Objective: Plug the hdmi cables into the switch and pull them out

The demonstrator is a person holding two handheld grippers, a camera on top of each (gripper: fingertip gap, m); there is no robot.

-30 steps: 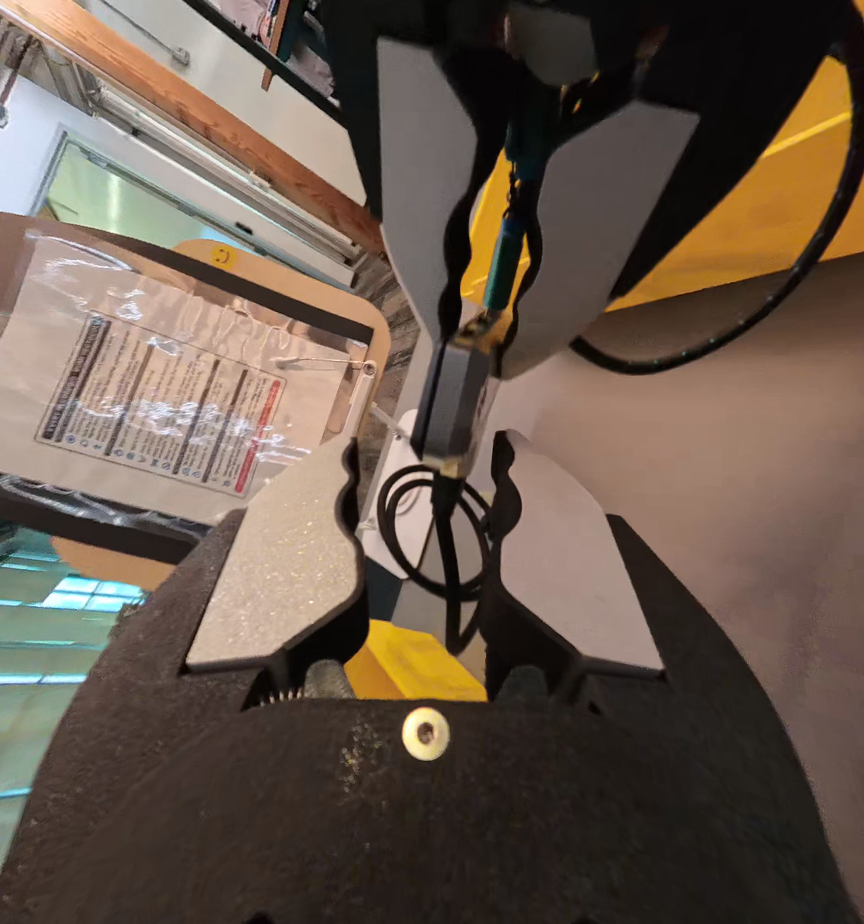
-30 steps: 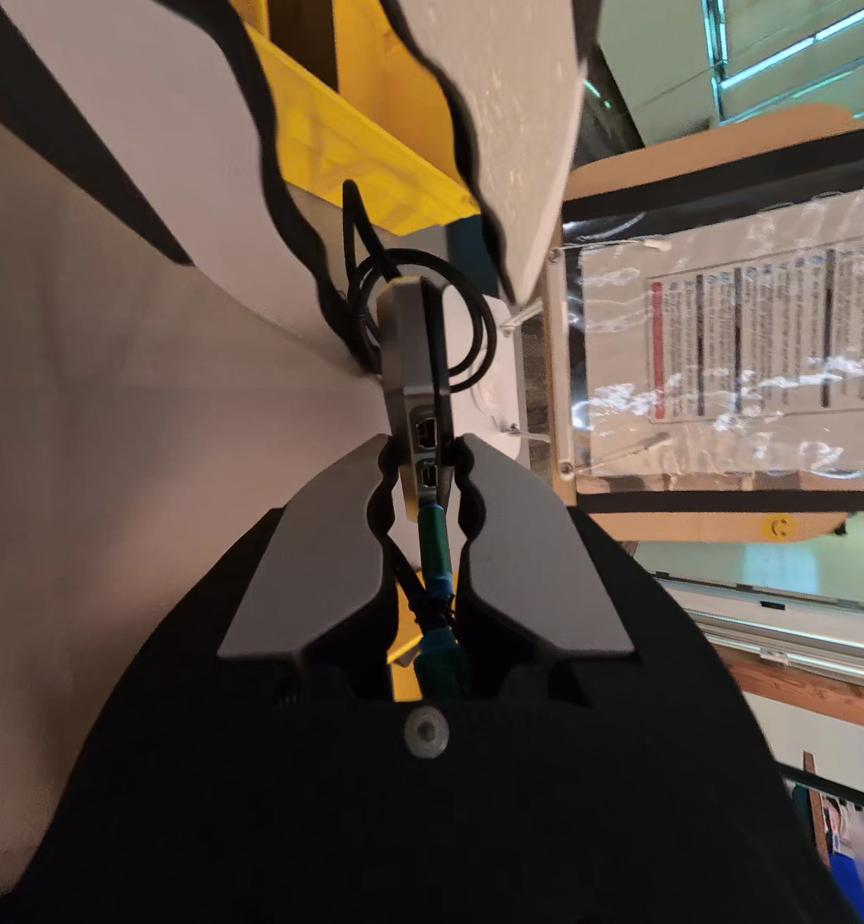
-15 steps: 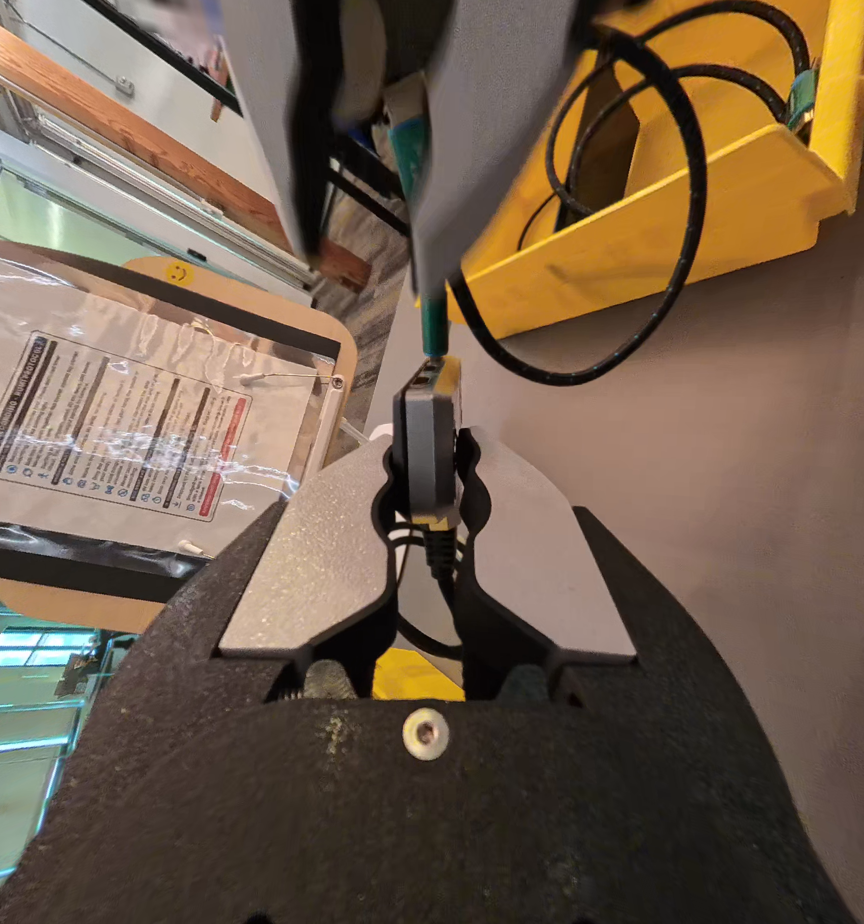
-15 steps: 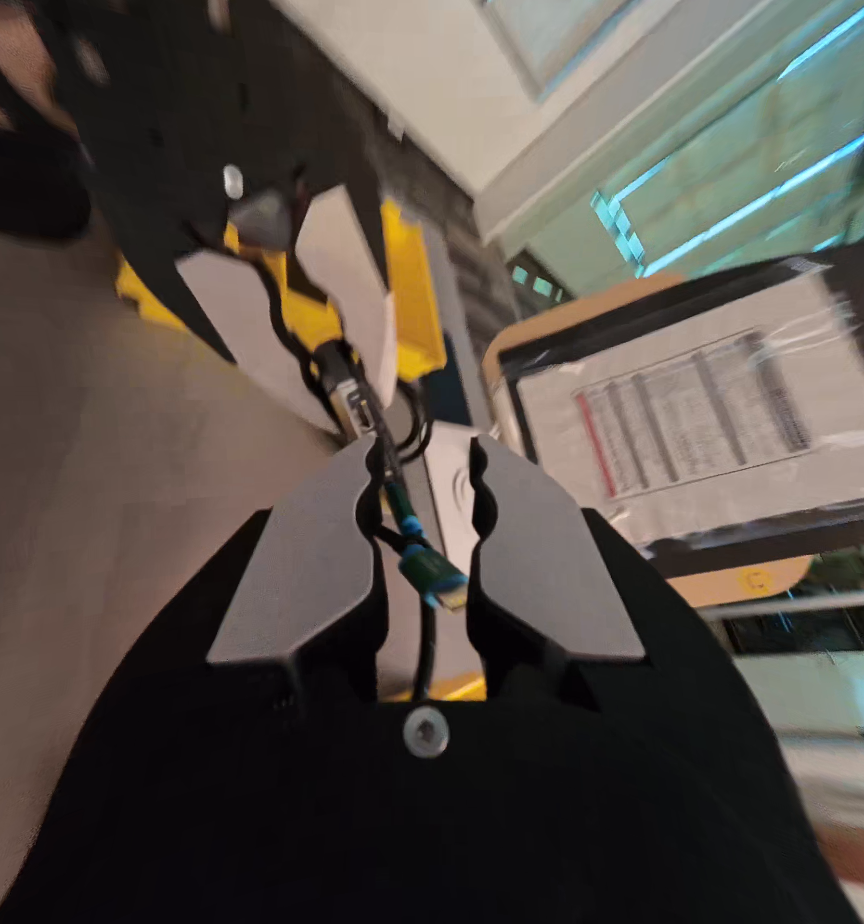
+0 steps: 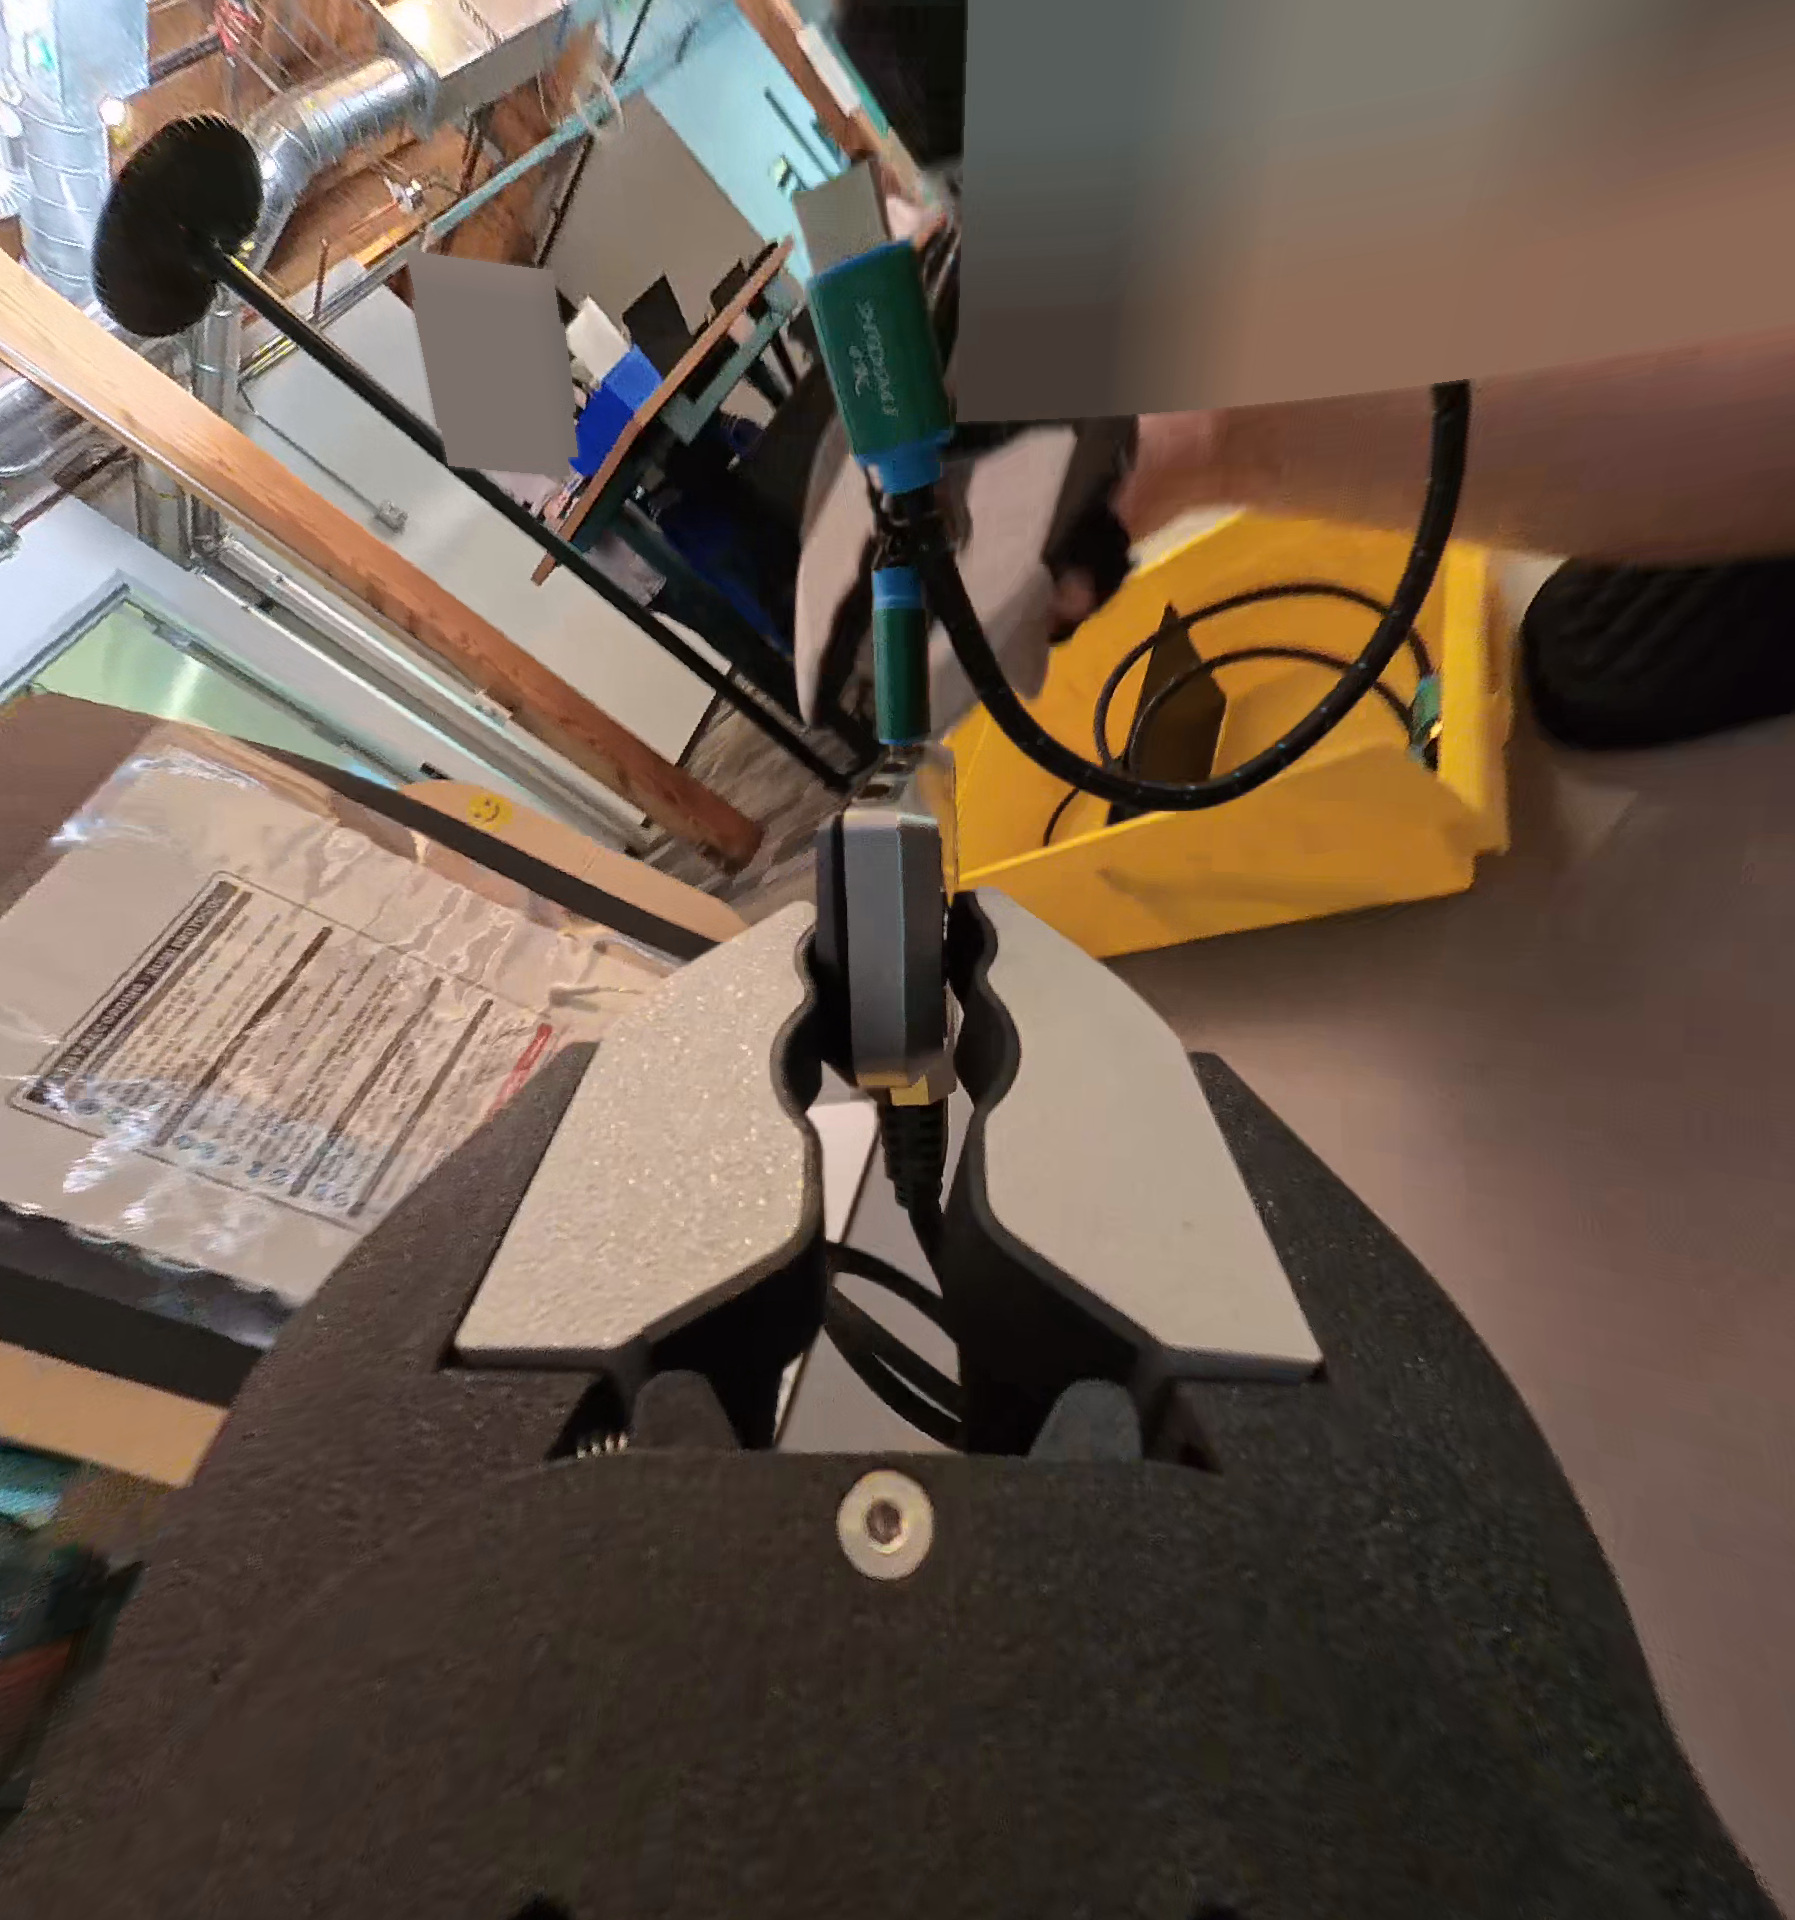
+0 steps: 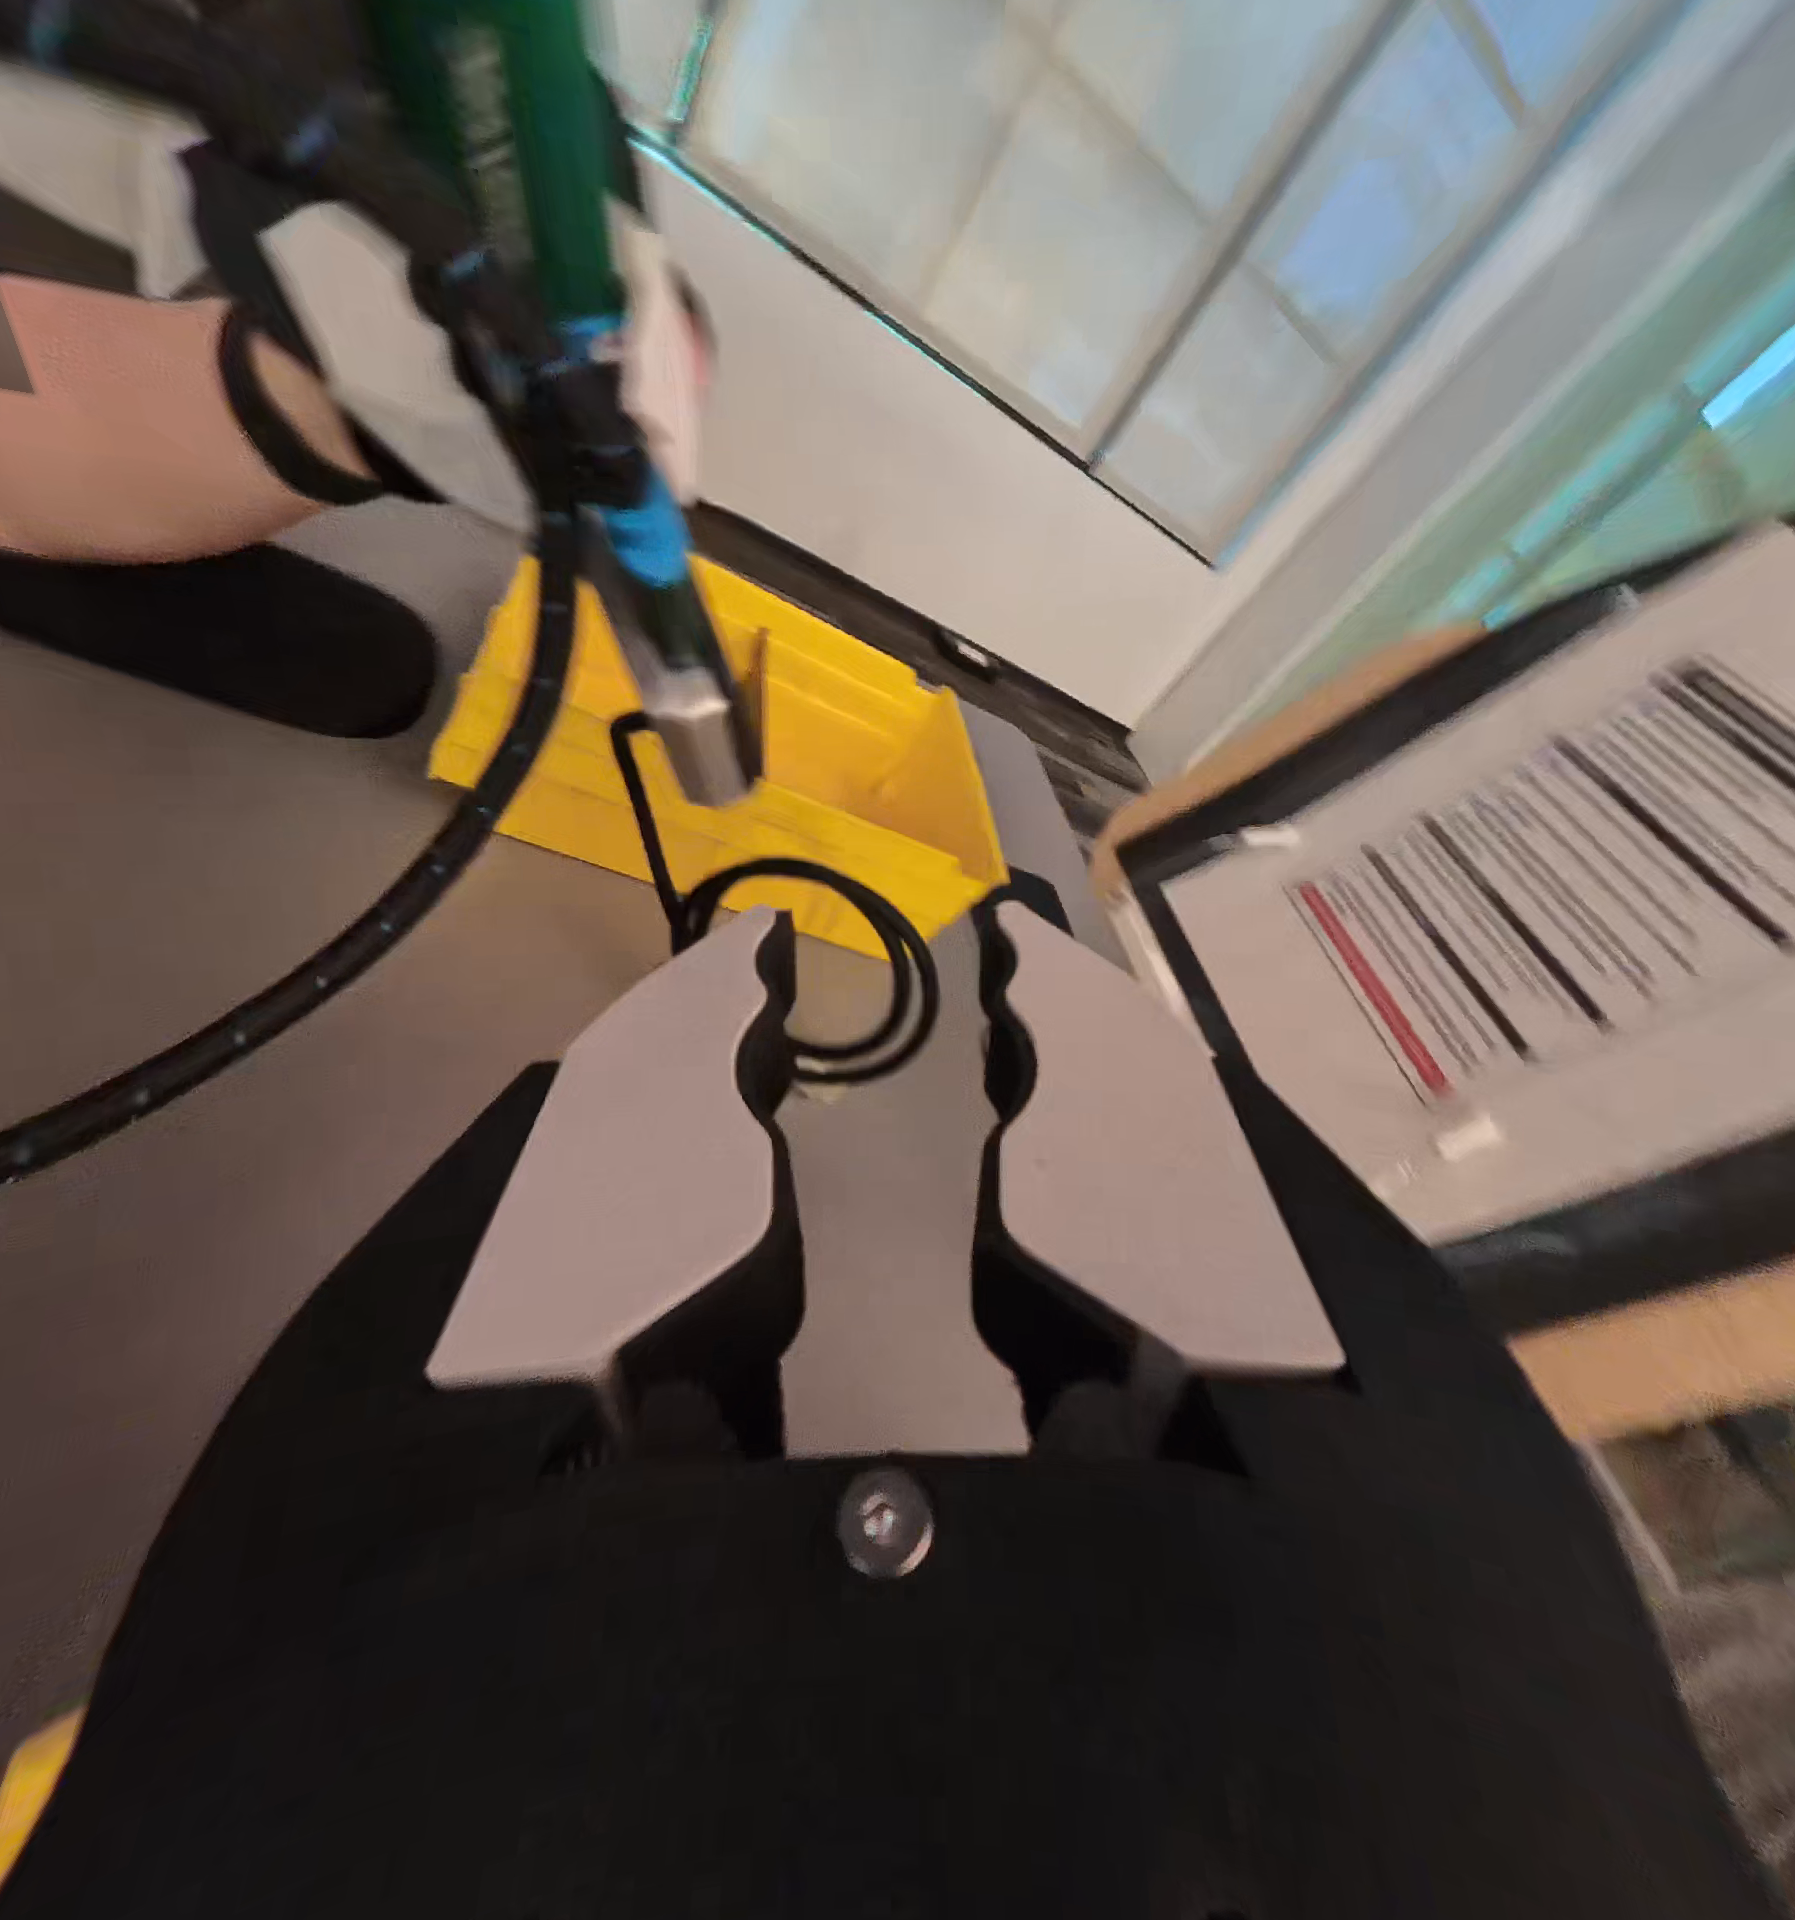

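Left claw (image 5: 888, 971) is clamping grey slim metal switch (image 5: 880, 951); right claw (image 6: 885, 971) is gaping empty; I am keeping green-sleeved plug (image 5: 898, 675) aligned straight.

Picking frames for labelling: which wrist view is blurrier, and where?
Right wrist view: motion-smeared, the green plug and striped sheet streaked. Left wrist view: sharper, the switch crisp in the left gripper, glare on the plastic-covered sheet.

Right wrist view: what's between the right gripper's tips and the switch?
In the right wrist view, a thin black cable loop and the yellow bin front wall sit between the open, empty right gripper and the switch.
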